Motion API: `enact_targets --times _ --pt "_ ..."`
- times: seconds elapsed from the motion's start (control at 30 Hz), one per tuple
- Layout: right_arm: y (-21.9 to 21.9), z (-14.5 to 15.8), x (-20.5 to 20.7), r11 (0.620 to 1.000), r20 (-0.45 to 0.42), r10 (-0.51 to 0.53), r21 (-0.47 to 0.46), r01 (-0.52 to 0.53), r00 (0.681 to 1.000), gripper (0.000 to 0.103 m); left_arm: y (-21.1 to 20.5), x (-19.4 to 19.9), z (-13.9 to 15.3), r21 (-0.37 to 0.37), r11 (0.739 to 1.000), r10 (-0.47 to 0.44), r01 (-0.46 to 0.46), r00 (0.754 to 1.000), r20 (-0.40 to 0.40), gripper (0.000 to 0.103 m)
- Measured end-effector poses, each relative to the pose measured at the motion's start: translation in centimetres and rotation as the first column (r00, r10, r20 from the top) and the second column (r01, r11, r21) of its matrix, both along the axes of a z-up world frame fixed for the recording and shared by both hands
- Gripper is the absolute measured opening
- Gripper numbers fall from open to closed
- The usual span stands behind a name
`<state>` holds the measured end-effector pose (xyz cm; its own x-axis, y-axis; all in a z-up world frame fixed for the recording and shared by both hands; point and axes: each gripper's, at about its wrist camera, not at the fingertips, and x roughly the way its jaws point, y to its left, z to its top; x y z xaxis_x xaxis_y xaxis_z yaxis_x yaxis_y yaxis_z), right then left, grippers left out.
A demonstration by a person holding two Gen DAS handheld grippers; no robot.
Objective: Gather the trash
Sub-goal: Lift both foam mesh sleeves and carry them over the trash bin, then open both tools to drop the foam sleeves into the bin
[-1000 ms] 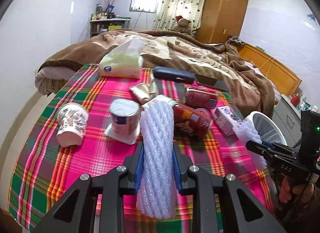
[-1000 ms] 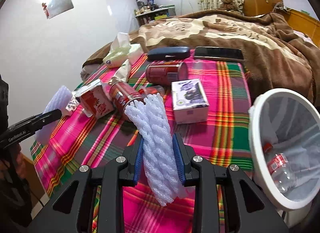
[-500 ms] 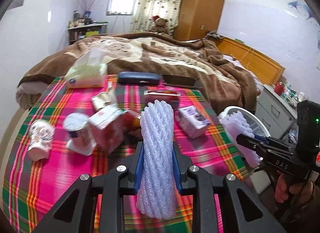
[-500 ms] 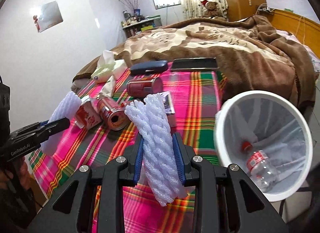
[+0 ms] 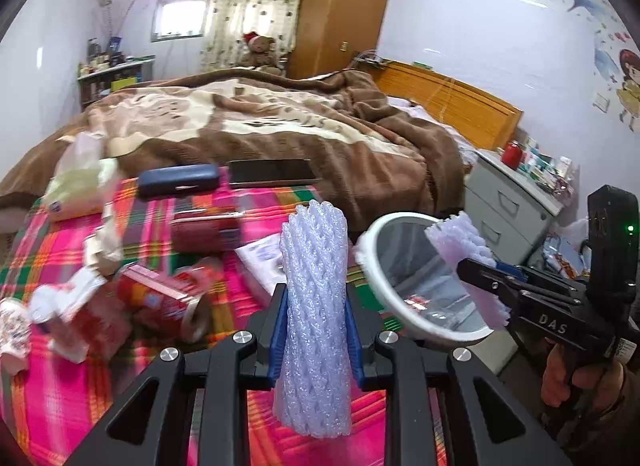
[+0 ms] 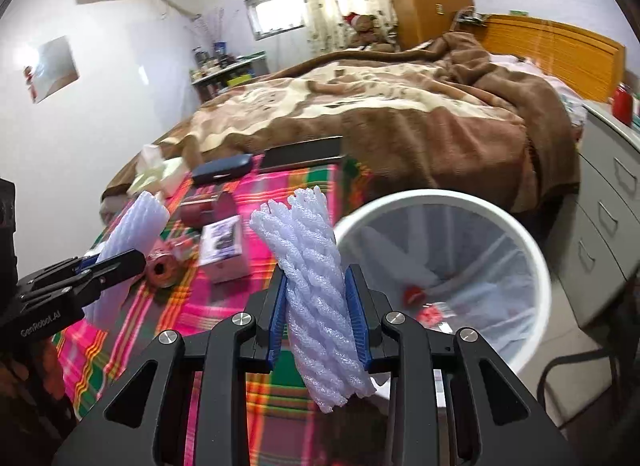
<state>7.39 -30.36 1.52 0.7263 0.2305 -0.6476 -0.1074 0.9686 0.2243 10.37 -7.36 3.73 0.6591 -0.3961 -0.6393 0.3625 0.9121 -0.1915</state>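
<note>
My left gripper (image 5: pixel 315 330) is shut on a white foam fruit net (image 5: pixel 314 298), held upright over the plaid cloth. My right gripper (image 6: pixel 320 318) is shut on a second foam net (image 6: pixel 316 286), close to the rim of the white trash bin (image 6: pixel 532 262), which holds a plastic bottle (image 6: pixel 424 306). In the left wrist view the right gripper (image 5: pixel 480 278) holds its net (image 5: pixel 460 242) over the bin's rim (image 5: pixel 372 262). In the right wrist view the left gripper (image 6: pixel 116 262) holds its net (image 6: pixel 128 238) at the left.
On the plaid cloth (image 5: pixel 52 394) lie red cans (image 5: pixel 164 298), a red carton (image 5: pixel 84 314), a small box (image 6: pixel 222 252), a tissue pack (image 5: pixel 76 189), a dark case (image 5: pixel 178 181) and a phone (image 5: pixel 272 171). A brown blanket (image 5: pixel 280 125) lies behind. Grey drawers (image 6: pixel 608 217) stand at right.
Both grippers have swung right toward the bin, each still holding its foam net. The bin now looks larger and nearer in both views.
</note>
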Motion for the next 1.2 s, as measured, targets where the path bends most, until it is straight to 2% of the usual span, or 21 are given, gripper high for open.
enact_targets --times 0.23,0.33,0.47,0.83,0.9,0.97,1.03,1.13,1.2 --pt "-2.7 -0.4 0.6 0.997 -0.014 -0.077 -0.019 0.077 0.997 0.03 -5.5 1.5 -0.3 -0.021 0.995 -0.099 0.099 0.995 -0.01 0.026" --pt "-3.9 -0.7 0.9 0.993 -0.023 -0.11 -0.038 0.109 0.994 0.03 -7.8 2.0 -0.5 0.003 0.992 -0.13 0.13 0.992 -0.002 0.026" --pt "-5.5 -1.4 1.1 0.987 -0.048 -0.16 -0.04 0.158 0.986 0.03 -10.2 2.7 -1.3 -0.018 0.985 -0.171 0.171 0.985 -0.031 0.026" --pt "-7.6 -3.7 2.3 0.978 -0.123 -0.203 -0.071 0.195 0.971 0.032 -14.7 4.5 -4.0 0.017 0.977 -0.211 0.213 0.974 -0.083 0.027" --pt "-7.7 -4.0 2.5 0.977 -0.134 -0.206 -0.081 0.196 0.969 0.032 -15.1 4.8 -4.1 0.018 0.978 -0.207 0.209 0.975 -0.085 0.032" --pt "-7.9 -4.2 2.5 0.976 -0.141 -0.212 -0.087 0.201 0.967 0.034 -15.1 5.2 -4.3 0.015 0.979 -0.199 0.201 0.976 -0.088 0.051" --pt "-8.0 -4.3 2.5 0.973 -0.148 -0.221 -0.095 0.208 0.964 0.037 -14.9 5.5 -4.5 -0.004 0.981 -0.193 0.194 0.976 -0.097 0.061" --pt "-8.2 -4.3 2.4 0.975 -0.153 -0.217 -0.088 0.205 0.964 0.057 -14.6 5.5 -4.5 -0.016 0.982 -0.187 0.186 0.977 -0.101 0.062" --pt "-8.1 -4.1 2.2 0.976 -0.147 -0.213 -0.076 0.204 0.966 0.06 -14.5 5.6 -4.5 -0.004 0.984 -0.18 0.18 0.979 -0.098 0.062"
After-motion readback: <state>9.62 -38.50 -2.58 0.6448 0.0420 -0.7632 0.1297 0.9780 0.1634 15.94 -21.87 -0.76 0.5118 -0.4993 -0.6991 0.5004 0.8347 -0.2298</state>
